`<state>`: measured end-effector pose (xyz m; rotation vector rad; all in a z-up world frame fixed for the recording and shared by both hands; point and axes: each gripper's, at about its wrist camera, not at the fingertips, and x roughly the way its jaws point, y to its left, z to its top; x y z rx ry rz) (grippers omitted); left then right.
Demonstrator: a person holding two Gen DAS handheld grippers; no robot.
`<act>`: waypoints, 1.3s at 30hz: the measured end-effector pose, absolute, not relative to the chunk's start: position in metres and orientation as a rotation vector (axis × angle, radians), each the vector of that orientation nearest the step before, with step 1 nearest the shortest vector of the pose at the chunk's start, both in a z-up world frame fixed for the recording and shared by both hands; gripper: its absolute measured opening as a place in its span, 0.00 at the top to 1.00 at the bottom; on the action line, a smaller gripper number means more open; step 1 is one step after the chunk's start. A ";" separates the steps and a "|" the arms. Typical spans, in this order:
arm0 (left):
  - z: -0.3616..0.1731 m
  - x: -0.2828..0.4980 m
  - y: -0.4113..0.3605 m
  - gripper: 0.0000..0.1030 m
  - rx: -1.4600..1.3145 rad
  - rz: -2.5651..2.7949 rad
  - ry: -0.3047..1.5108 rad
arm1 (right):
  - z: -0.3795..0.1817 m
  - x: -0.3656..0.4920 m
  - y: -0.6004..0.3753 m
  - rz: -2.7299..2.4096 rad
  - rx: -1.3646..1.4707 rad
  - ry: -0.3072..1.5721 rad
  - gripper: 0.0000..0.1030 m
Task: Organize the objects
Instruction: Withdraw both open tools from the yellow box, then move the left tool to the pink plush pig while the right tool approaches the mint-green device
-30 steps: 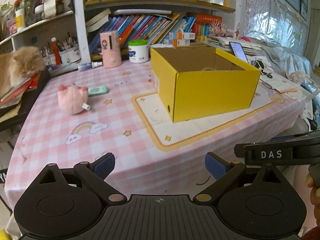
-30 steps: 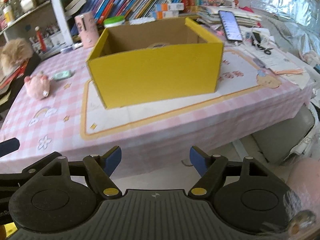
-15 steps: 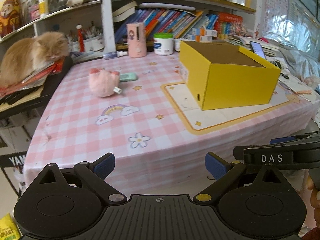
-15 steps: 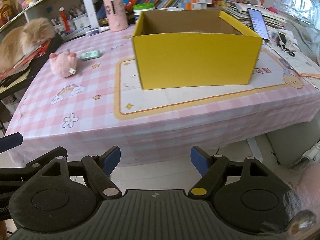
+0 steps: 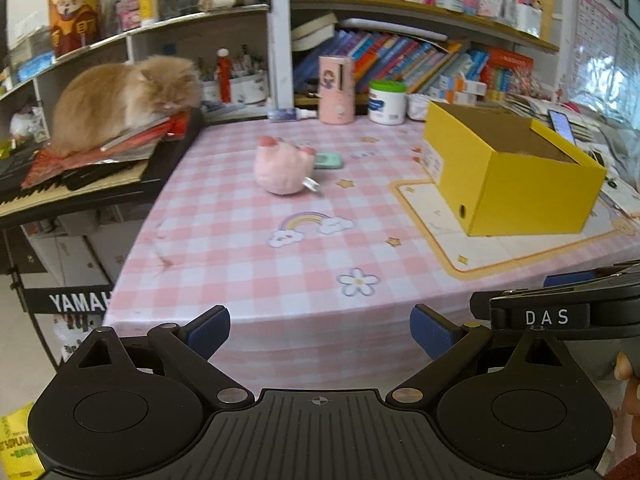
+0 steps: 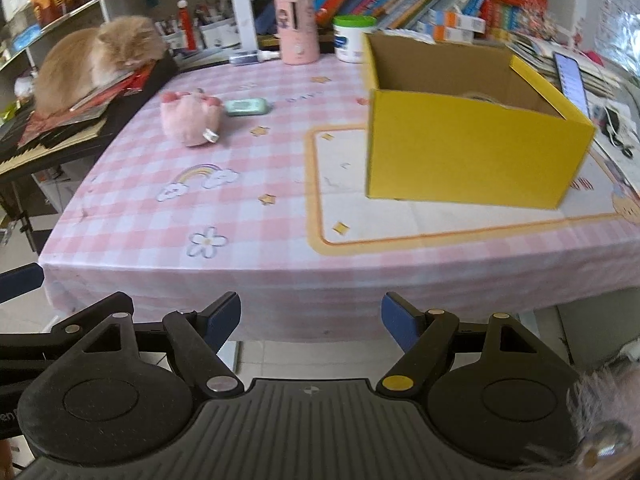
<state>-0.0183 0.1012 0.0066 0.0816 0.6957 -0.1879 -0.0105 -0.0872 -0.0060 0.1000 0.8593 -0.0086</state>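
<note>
A pink plush toy (image 5: 283,171) (image 6: 191,121) lies on the pink checked tablecloth (image 5: 248,248) (image 6: 256,216), with a small green case (image 5: 328,161) (image 6: 245,107) just behind it. An open yellow cardboard box (image 5: 512,172) (image 6: 472,144) stands at the right on a cream mat. My left gripper (image 5: 320,330) is open and empty, held off the table's near edge. My right gripper (image 6: 311,322) is open and empty too, also short of the edge.
An orange cat (image 5: 124,96) (image 6: 96,62) lies on papers on a keyboard at the left. A pink cup (image 5: 336,88), a white jar (image 5: 387,102), a phone (image 6: 572,80) and bookshelves line the back. The right gripper's body (image 5: 560,312) shows in the left view.
Both grippers have swung left and drawn back a little; the plush toy, green case and cat have come toward the centre of view. Nothing on the table has moved.
</note>
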 end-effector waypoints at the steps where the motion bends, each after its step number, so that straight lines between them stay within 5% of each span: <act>1: 0.007 -0.018 0.104 0.05 0.078 -0.181 0.693 | -0.005 -0.009 -0.083 -0.002 0.094 0.856 0.26; 39: 0.005 0.091 0.135 0.05 0.026 -0.023 0.715 | -0.004 0.131 -0.039 0.172 0.036 0.853 0.25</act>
